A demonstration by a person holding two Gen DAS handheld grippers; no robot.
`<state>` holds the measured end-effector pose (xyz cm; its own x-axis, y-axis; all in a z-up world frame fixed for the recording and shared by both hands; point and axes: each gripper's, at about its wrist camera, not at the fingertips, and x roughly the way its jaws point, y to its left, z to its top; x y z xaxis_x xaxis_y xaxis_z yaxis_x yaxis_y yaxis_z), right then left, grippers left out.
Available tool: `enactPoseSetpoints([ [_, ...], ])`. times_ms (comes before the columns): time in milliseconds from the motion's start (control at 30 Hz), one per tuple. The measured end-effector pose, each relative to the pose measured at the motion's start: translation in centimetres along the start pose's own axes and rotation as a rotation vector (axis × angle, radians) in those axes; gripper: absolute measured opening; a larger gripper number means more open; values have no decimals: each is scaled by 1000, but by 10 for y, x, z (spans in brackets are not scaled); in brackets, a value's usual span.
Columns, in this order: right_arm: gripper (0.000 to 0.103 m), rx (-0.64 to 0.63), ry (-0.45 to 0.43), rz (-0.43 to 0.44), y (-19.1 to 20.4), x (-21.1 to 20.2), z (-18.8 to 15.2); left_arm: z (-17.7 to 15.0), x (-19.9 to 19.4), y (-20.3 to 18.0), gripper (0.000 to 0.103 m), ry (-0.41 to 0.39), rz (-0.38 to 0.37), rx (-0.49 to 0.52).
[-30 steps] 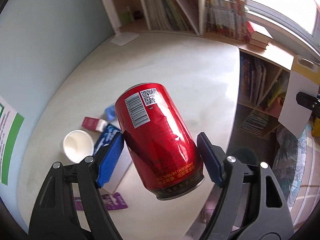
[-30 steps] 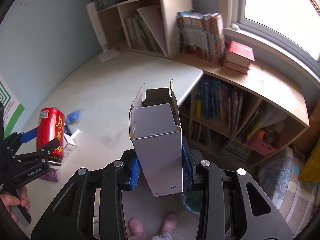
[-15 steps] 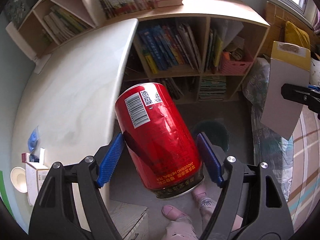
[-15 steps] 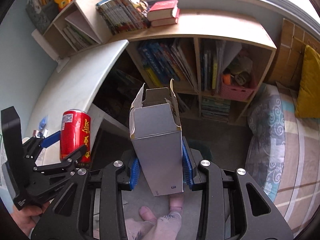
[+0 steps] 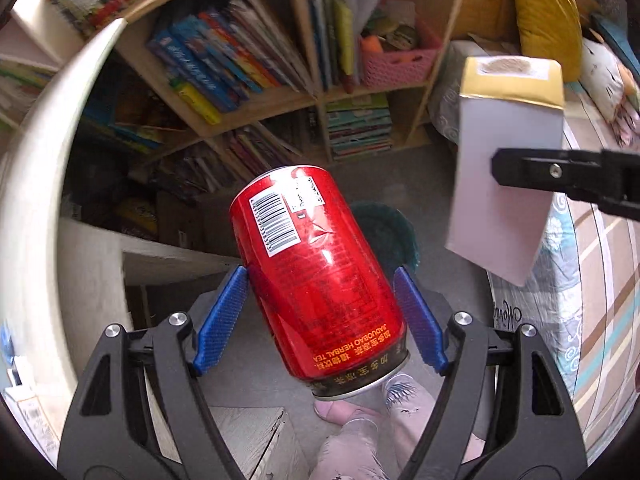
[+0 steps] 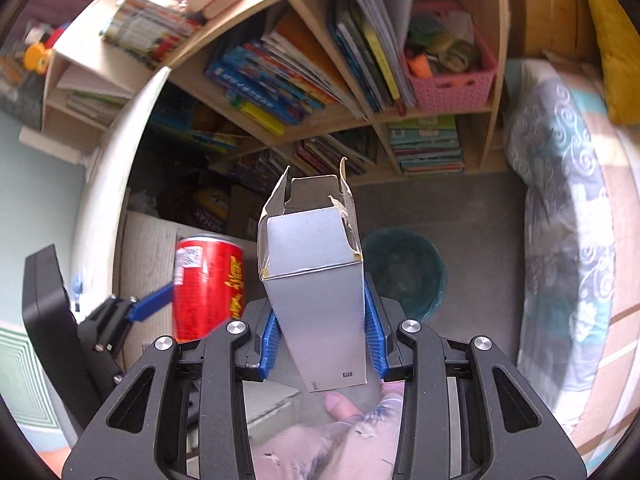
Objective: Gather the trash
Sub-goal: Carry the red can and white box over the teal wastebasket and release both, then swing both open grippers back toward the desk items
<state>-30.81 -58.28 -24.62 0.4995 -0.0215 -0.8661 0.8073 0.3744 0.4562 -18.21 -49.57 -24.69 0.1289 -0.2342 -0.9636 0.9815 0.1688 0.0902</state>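
One can (image 5: pixel 316 280), one carton (image 6: pixel 316 280)

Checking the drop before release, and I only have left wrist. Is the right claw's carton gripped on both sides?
Observer: Yes. In right wrist, both blue pads of the right claw press the grey carton. The jaws have just been opening slightly, with the carton between them.
Operator: The red can hides most of the bin for me. Where is it?
Observer: The teal bin stands on the floor just beyond the carton, to its right, with its whole mouth in view.
Operator: Carton top?
Observer: Open, with torn edges sticking up.
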Motion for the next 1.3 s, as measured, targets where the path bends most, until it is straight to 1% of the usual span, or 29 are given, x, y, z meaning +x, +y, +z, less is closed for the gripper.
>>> enactPoseSetpoints([
  [33, 41, 7, 11, 8, -2, 4, 1, 1, 3, -3, 74, 4, 0, 14],
  [67, 51, 16, 21, 18, -6, 7, 1, 3, 8, -7, 74, 13, -6, 34],
  [100, 69, 24, 14, 20, -9, 9, 3, 4, 11, -9, 74, 18, -2, 44],
  [133, 75, 31, -5, 10, -12, 9, 3, 6, 15, -12, 82, 24, 6, 50],
  [167, 77, 42, -15, 5, -16, 8, 3, 7, 17, -13, 92, 28, 9, 54],
  [233, 77, 79, -19, 20, -25, 8, 5, 9, 20, -14, 93, 28, 14, 61],
  [300, 77, 109, -28, 22, -33, 6, 6, 10, 22, -14, 93, 44, 4, 65],
  [400, 77, 120, -34, 19, -39, 3, 8, 11, 22, -10, 93, 50, -2, 56],
  [567, 77, 99, -35, 20, -38, -2, 10, 9, 15, -4, 93, 44, 8, 37],
  [733, 77, 65, -37, 42, -27, -11, 13, 2, 1, 11, 93, 38, 15, -11],
  [933, 80, -43, -40, 91, 6, -26, 18, -8, -32, 38, 93, 7, 40, -92],
  [1000, 83, -78, -37, 106, 19, -28, 20, -13, -45, 51, 93, -11, 50, -125],
  [1100, 84, -128, -30, 133, 41, -29, 24, -23, -64, 73, 95, -61, 79, -202],
  [1300, 84, -255, 14, 200, 96, -20, 26, -49, -88, 112, 96, -81, 156, -344],
])
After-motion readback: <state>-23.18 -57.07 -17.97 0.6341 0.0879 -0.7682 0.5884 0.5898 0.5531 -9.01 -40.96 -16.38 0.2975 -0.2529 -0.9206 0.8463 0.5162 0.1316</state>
